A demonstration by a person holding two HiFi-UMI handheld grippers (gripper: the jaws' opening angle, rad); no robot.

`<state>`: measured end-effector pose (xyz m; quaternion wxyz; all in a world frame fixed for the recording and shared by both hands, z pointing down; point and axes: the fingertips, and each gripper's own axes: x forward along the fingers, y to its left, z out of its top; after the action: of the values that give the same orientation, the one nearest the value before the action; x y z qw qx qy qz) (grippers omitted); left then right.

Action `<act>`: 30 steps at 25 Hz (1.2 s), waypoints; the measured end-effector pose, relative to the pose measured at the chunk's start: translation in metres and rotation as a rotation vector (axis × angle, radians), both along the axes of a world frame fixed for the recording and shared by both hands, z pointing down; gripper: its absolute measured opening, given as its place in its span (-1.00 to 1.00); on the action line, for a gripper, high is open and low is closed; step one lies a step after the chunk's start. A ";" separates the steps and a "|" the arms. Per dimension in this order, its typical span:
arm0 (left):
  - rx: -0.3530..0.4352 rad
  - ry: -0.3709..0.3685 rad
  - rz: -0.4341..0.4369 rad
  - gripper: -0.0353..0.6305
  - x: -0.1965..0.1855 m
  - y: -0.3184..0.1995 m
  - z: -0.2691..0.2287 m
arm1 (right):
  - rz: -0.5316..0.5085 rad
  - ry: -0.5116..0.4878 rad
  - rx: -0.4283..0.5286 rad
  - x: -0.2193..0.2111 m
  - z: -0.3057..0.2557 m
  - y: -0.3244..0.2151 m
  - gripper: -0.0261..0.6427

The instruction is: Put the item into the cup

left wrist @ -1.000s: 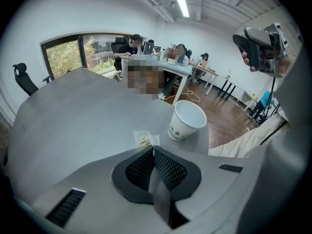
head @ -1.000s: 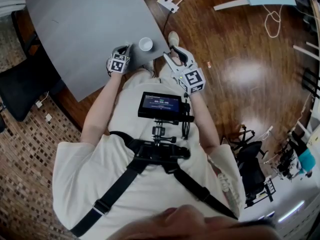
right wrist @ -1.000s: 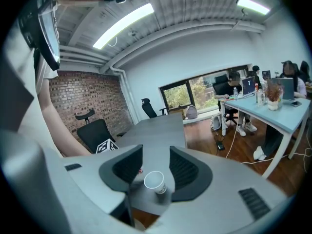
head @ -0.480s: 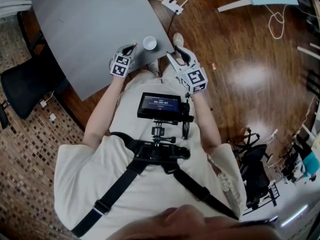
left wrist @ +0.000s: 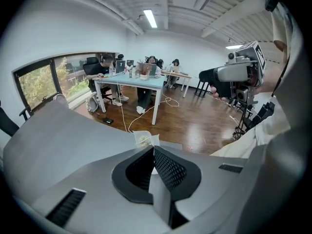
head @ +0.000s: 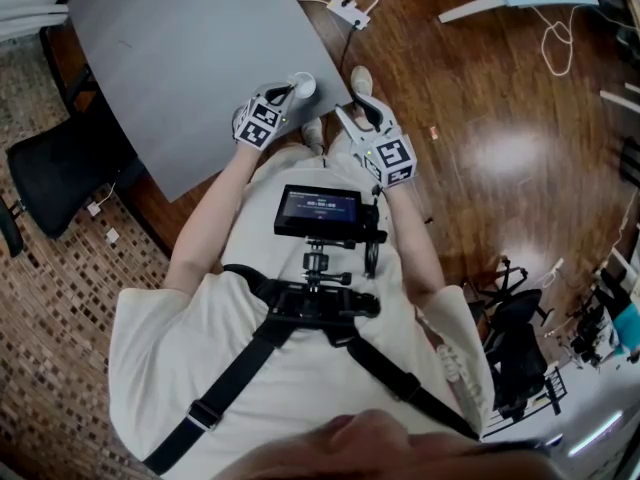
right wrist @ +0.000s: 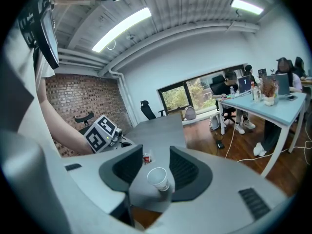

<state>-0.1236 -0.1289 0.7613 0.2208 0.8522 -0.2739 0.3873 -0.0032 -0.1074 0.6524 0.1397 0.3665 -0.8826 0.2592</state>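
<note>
A white paper cup (head: 305, 84) (right wrist: 159, 178) stands upright near the corner of the grey table (head: 180, 58). My left gripper (head: 289, 95) (left wrist: 152, 149) is shut on a small clear packet (left wrist: 145, 139) pinched at its tips. In the right gripper view the packet (right wrist: 146, 157) shows a red patch and hangs just behind the cup. In the head view the left tips reach the cup's rim. My right gripper (head: 351, 109) (right wrist: 156, 153) stands open off the table's edge, empty, with the cup framed between its jaws farther on.
A black office chair (head: 50, 168) stands left of the table. A power strip (head: 350, 11) and cables lie on the wood floor beyond. A light blue table (left wrist: 141, 82) with seated people is far across the room. A monitor (head: 320, 208) hangs on the person's chest.
My left gripper has moved right and forward with the packet, from beside the cup to its rim. The right gripper has hardly shifted.
</note>
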 end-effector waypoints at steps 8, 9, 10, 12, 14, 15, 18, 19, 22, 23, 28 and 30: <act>-0.039 -0.080 0.100 -0.89 0.006 0.008 0.016 | -0.003 0.001 0.006 -0.001 -0.002 -0.004 -0.37; -0.040 -0.094 0.122 -0.89 0.007 0.011 0.019 | 0.000 0.001 0.007 -0.001 -0.003 -0.005 -0.37; -0.040 -0.110 0.145 -0.89 0.007 0.013 0.022 | 0.003 0.000 0.008 -0.001 -0.004 -0.006 -0.37; -0.037 -0.145 0.195 -0.89 0.009 0.016 0.027 | 0.011 0.000 0.010 0.000 -0.005 -0.007 -0.37; -0.031 -0.181 0.244 -0.89 0.011 0.018 0.031 | 0.016 0.003 0.010 0.001 -0.006 -0.008 -0.37; -0.031 -0.195 0.265 -0.89 0.013 0.019 0.034 | 0.017 0.005 0.010 0.002 -0.006 -0.008 -0.37; -0.046 -0.224 0.302 -0.89 0.017 0.020 0.040 | 0.017 0.010 0.002 0.004 -0.003 -0.005 -0.37; -0.058 -0.232 0.308 -0.89 0.017 0.021 0.043 | 0.018 0.009 -0.001 0.004 -0.002 -0.004 -0.37; -0.092 -0.251 0.315 -0.89 0.017 0.022 0.047 | 0.027 0.009 0.004 0.006 -0.002 -0.005 -0.37; -0.098 -0.263 0.312 -0.89 0.016 0.021 0.047 | 0.029 0.009 0.005 0.006 -0.003 -0.005 -0.37; -0.133 -0.291 0.317 -0.89 0.014 0.023 0.051 | 0.031 0.009 -0.001 0.005 -0.003 -0.005 -0.37; -0.126 -0.299 0.327 -0.89 0.015 0.022 0.052 | 0.036 0.006 -0.002 0.005 -0.004 -0.006 -0.37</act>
<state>-0.1083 -0.1069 0.8129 0.1647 0.8028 -0.1373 0.5564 0.0014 -0.1137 0.6488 0.1381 0.3830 -0.8751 0.2616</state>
